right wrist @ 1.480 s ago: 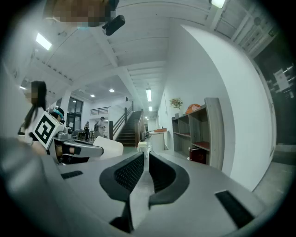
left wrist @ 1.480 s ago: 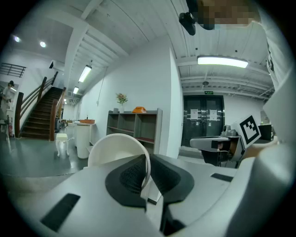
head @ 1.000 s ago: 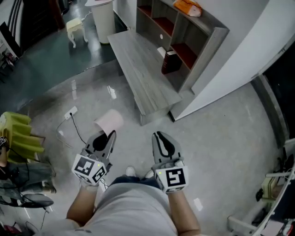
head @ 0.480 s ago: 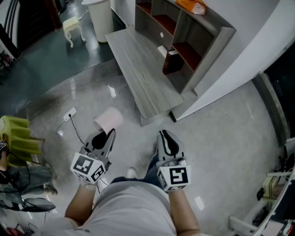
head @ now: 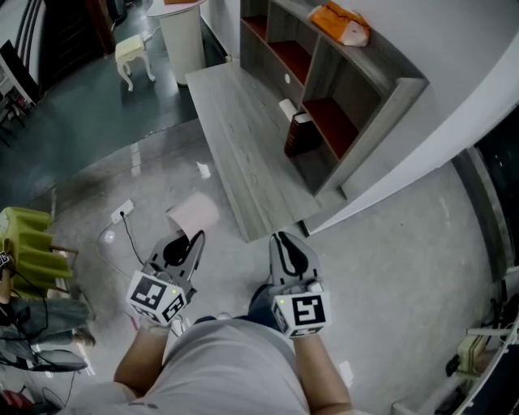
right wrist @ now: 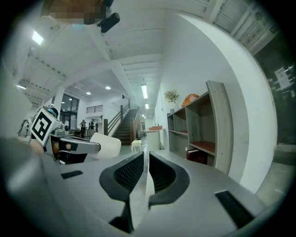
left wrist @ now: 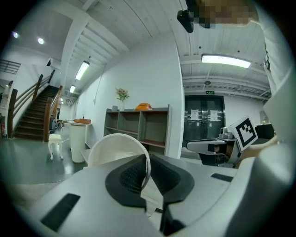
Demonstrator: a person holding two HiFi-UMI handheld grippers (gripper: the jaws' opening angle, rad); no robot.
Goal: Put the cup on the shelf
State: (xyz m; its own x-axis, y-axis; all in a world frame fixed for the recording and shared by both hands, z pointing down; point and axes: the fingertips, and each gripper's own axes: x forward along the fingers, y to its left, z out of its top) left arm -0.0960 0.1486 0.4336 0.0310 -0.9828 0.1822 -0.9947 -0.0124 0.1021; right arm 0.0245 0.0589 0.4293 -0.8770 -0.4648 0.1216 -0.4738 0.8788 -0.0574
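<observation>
White cup [head: 193,214] stays pinched in left claw [head: 197,236]; right claw [head: 279,237] closed; shelf [head: 381,134] seemingly nearer.

L gripper [left wrist: 148,163] pinches white cup [left wrist: 111,148] rim; shelf [left wrist: 138,127] ahead.

No legible text, labels, numbers or signs

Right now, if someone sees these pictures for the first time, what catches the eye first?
The eye goes to the pale cup, pinched by its rim in the left gripper, at lower left above the floor. Beside it the right gripper is shut and empty. Ahead stands the grey shelf with an orange thing on top.
</observation>
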